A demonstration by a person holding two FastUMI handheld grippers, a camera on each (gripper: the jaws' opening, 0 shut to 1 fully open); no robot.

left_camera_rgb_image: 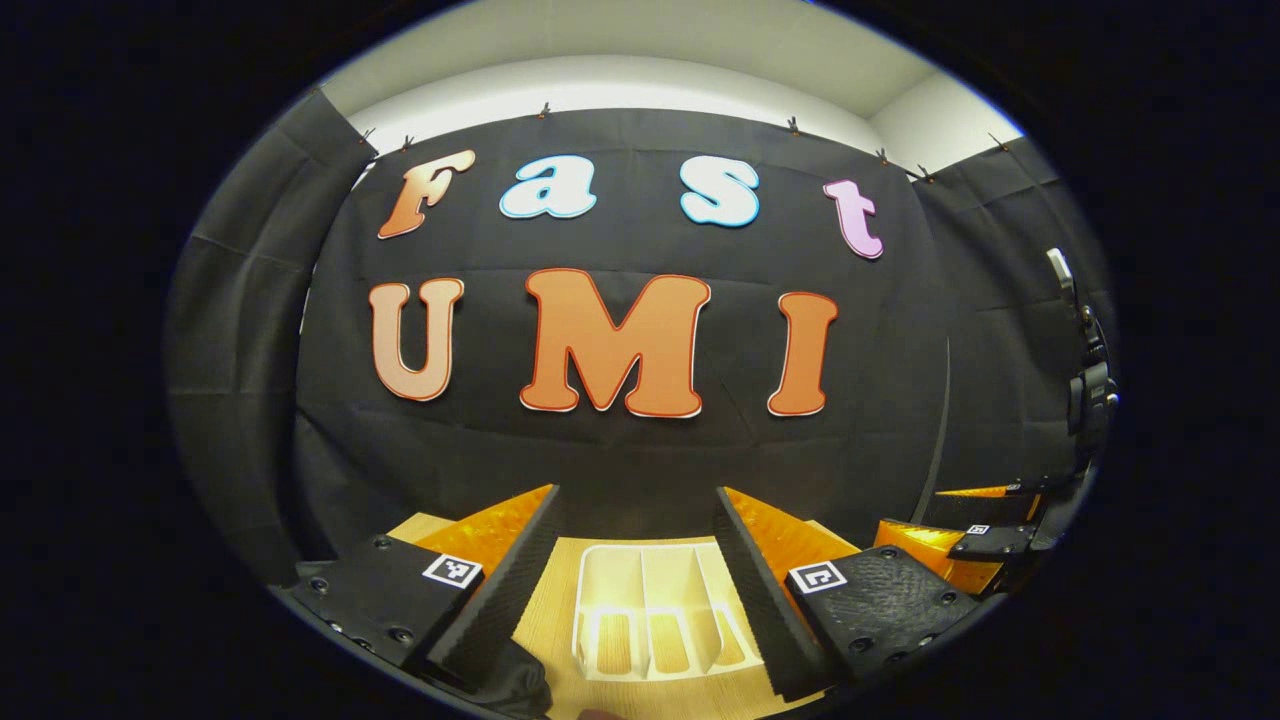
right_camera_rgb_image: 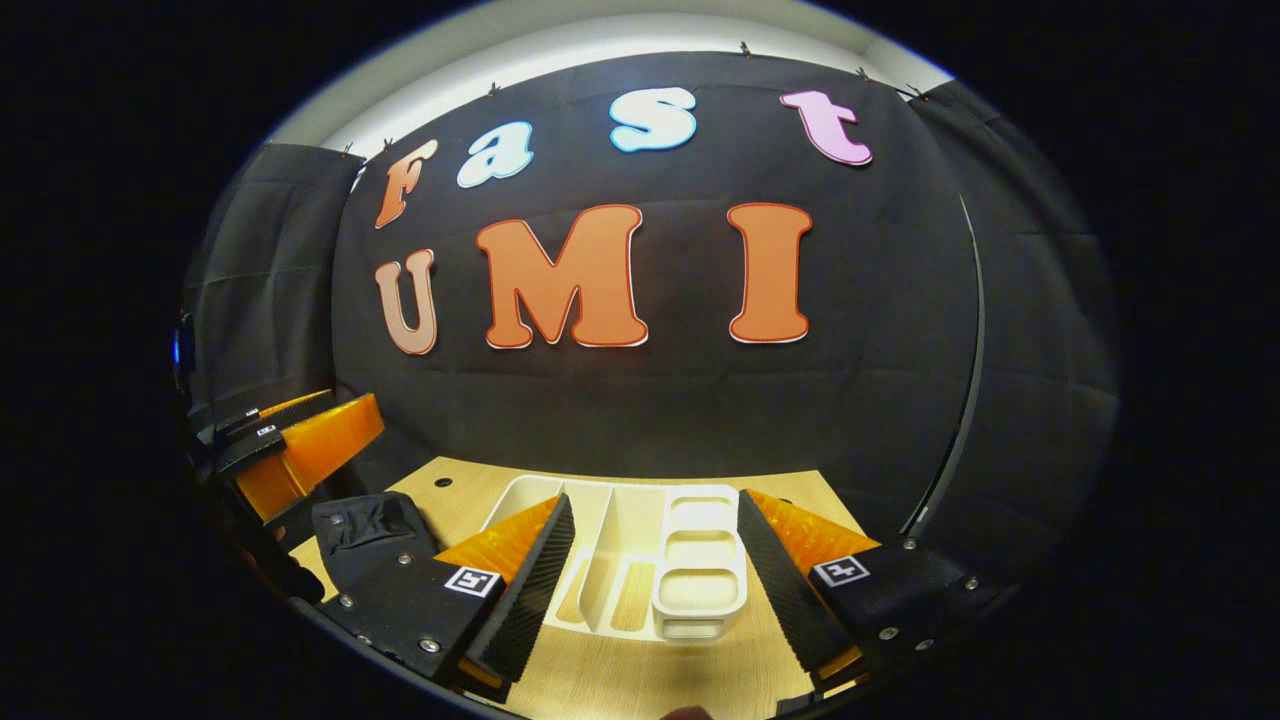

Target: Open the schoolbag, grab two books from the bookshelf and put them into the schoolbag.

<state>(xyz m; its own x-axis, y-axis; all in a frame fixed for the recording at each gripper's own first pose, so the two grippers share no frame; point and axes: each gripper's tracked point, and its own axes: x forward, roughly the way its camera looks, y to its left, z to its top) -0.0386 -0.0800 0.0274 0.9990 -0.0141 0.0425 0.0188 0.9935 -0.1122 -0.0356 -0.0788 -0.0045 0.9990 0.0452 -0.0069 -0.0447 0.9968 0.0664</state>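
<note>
A white slotted bookshelf rack [left_camera_rgb_image: 640,549] lies on the wooden table [left_camera_rgb_image: 553,625], seen between my left gripper's [left_camera_rgb_image: 637,495] open fingers. Nothing is between those fingers. In the right gripper view the same rack [right_camera_rgb_image: 610,530] sits beyond my right gripper [right_camera_rgb_image: 655,497], which is also open and holds nothing. Its slots look bare. The black schoolbag [right_camera_rgb_image: 368,528] lies on the table left of the rack. A dark corner of the schoolbag [left_camera_rgb_image: 512,684] shows at the bottom of the left gripper view. I see no books.
The booth's black cloth wall stands close behind the table. The right gripper [left_camera_rgb_image: 985,535] hovers at the far right of the left gripper view. The left gripper [right_camera_rgb_image: 290,440] hovers at the far left of the right gripper view. A small hole [right_camera_rgb_image: 442,482] marks the tabletop.
</note>
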